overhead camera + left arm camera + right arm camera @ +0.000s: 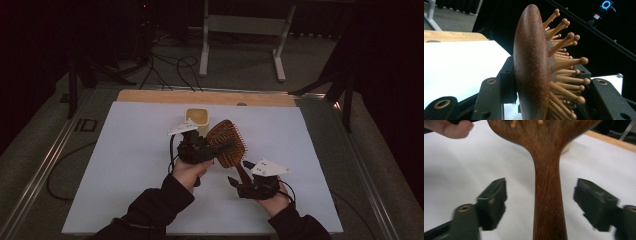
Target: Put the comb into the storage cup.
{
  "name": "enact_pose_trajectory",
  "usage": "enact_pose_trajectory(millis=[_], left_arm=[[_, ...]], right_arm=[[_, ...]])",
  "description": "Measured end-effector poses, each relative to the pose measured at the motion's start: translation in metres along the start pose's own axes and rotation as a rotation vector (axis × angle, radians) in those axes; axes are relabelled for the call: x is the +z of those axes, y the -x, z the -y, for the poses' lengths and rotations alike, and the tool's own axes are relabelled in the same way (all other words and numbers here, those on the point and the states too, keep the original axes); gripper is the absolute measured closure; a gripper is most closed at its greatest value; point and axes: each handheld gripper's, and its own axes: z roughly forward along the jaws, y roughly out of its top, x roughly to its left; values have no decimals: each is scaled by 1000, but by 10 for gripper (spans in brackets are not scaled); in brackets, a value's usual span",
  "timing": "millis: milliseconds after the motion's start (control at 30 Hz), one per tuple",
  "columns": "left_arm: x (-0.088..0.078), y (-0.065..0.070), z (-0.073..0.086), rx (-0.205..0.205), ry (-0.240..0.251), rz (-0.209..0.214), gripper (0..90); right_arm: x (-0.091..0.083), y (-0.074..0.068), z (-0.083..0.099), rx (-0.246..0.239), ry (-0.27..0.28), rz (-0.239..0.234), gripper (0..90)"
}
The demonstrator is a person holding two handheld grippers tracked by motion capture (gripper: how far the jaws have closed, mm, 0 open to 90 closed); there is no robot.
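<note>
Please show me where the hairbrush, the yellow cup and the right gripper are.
hairbrush (227, 142): high view, bristle face.
yellow cup (197, 120): high view, front wall.
right gripper (540, 202): right gripper view, midway between open jaws.

So the hairbrush (227, 142) sits mid-sheet (125, 165), just right of the left gripper (212, 147). The cup (197, 119) is right behind that gripper, toward the far edge; the right gripper (239, 181) is nearer the front edge, at the brush's handle.

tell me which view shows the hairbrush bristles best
The left gripper view: the hairbrush stands edge-on with its ball-tipped bristles sticking out sideways, close up. The high view shows the whole brush small, bristle side up. The right gripper view shows mostly the handle.
</note>
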Motion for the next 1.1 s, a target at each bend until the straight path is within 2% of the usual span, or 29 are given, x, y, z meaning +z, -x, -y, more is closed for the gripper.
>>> enact_pose_trajectory(millis=[133,200,233,367,500,700,867,1100], left_arm=[[-3,0,-2,8,1,-14,520],[-4,-2,-4,7,2,-17,520],[-5,-2,-5,6,7,-21,520],[-12,-4,-10,18,13,-33,520],[-19,-6,-16,24,24,-49,520],[-31,-12,-25,39,38,-81,520],[-38,-16,-28,39,51,-103,521],[-44,-23,-35,31,60,-122,521]], right_arm=[[0,4,1,38,4,-35,139],[0,6,2,29,1,-53,131],[0,7,3,8,-4,-52,111],[0,11,6,7,28,-107,96],[-2,14,8,2,37,-133,95],[-8,16,15,-30,27,-131,95],[-16,23,22,-23,43,-129,95],[-26,30,35,1,28,-111,96]])
